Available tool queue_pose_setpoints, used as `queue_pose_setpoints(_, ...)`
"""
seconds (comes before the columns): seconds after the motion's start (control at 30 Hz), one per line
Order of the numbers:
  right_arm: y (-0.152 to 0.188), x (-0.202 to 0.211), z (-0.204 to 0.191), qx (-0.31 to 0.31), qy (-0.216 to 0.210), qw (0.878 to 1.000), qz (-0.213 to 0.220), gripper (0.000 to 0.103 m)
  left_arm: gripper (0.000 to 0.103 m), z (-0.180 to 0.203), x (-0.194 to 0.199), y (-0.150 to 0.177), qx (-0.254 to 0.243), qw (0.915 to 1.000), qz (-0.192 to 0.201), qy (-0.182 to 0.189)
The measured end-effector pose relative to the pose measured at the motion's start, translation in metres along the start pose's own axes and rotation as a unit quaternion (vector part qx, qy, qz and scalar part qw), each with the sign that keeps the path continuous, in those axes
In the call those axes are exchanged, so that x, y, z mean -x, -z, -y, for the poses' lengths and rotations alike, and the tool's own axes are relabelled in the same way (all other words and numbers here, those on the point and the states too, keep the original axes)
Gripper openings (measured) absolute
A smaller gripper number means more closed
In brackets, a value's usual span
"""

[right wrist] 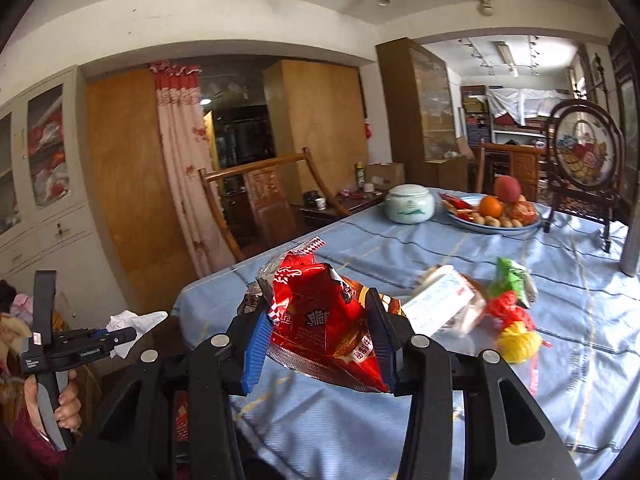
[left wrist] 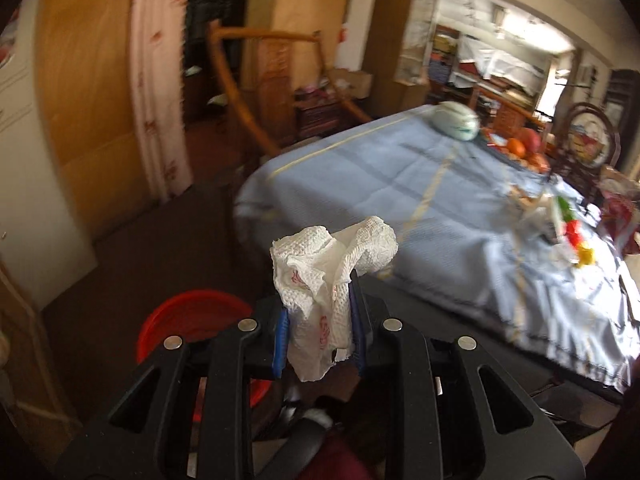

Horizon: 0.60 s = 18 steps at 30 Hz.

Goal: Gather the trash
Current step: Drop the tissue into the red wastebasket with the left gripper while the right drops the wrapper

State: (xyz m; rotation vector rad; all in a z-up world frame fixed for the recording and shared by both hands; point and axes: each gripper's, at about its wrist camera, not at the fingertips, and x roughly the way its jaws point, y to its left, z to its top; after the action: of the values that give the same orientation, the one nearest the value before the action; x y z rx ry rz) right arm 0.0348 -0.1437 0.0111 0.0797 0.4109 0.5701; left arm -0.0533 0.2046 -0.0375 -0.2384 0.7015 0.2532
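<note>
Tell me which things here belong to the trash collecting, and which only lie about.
Job:
left gripper holding crumpled tissue
right gripper holding red snack wrapper
red bin
wrappers on table

Lying about:
ceramic jar
fruit plate
wooden chair

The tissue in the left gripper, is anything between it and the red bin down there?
Nothing visible is. The left gripper holds the crumpled tissue past the table's edge, and the red bin sits on the floor below and a little left. Only the gripper's own black frame hides part of the bin.
</note>
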Motion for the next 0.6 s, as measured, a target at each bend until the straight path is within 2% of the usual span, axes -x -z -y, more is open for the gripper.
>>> queue_pose_setpoints(0.13, -0.001, -0.013, -0.028, 0.008, -0.024, 1.0, -0.01, 0.045, 0.026, -0.042, -0.021, 0.009, 0.042, 0.9976, -0.025, -0.049)
queue_pose_setpoints(0.33, -0.004, -0.048, -0.066, 0.024, -0.055, 0.997, -0.043, 0.045, 0.029, -0.079, -0.062, 0.029, 0.094, 0.9901, -0.086, -0.059)
queue_pose_setpoints(0.4, -0.005, -0.061, -0.08, 0.033, -0.065, 0.996, -0.054, 0.045, 0.051, -0.088, -0.071, 0.034, 0.112, 0.9868, -0.1, -0.06)
queue_pose_setpoints(0.5, -0.006, -0.081, -0.104, 0.046, -0.083, 0.993, -0.073, 0.045, 0.066, -0.099, -0.072, 0.037, 0.119, 0.9848, -0.091, -0.089)
queue_pose_setpoints(0.6, -0.005, -0.104, -0.127, 0.057, -0.105, 0.989, -0.092, 0.045, 0.074, -0.103, -0.066, 0.036, 0.107, 0.9821, -0.07, -0.138)
